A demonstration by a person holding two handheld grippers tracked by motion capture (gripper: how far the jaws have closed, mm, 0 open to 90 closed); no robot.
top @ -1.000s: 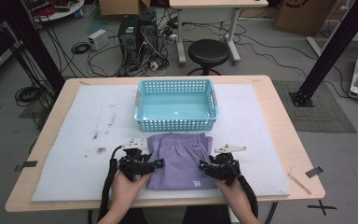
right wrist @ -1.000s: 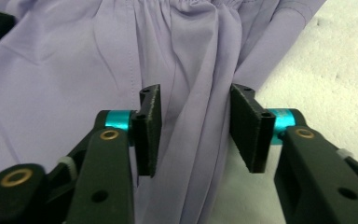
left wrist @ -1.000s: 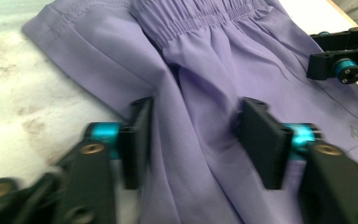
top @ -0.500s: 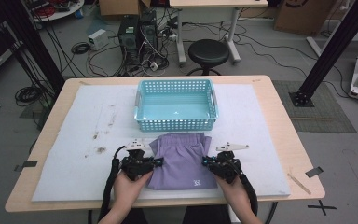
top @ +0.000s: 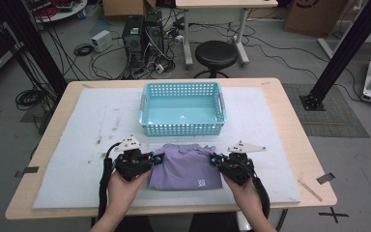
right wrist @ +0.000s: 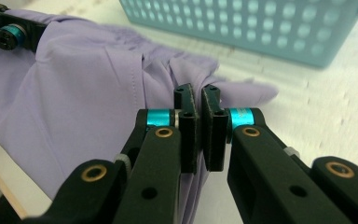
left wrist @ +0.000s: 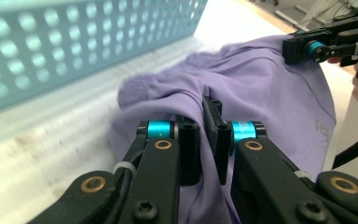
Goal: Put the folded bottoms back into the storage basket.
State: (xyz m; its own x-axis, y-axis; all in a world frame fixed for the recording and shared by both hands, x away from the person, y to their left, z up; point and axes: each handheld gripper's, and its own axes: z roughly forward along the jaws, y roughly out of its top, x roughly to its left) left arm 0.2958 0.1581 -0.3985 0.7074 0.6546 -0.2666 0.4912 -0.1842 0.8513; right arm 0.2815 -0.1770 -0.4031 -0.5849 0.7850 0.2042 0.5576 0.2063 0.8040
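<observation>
The folded purple shirt (top: 186,166) lies crosswise just in front of the blue basket (top: 182,108); the left gripper (top: 150,159) and right gripper (top: 216,159) each pinch one side edge, equally near, basket straight ahead

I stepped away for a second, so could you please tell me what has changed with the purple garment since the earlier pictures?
Both tools have just closed on the folded purple garment: the left tool pinches its left edge, the right tool its right edge. The cloth now bunches at the jaws and its sides lift off the white mat. The turquoise basket stayed in place behind it.
</observation>
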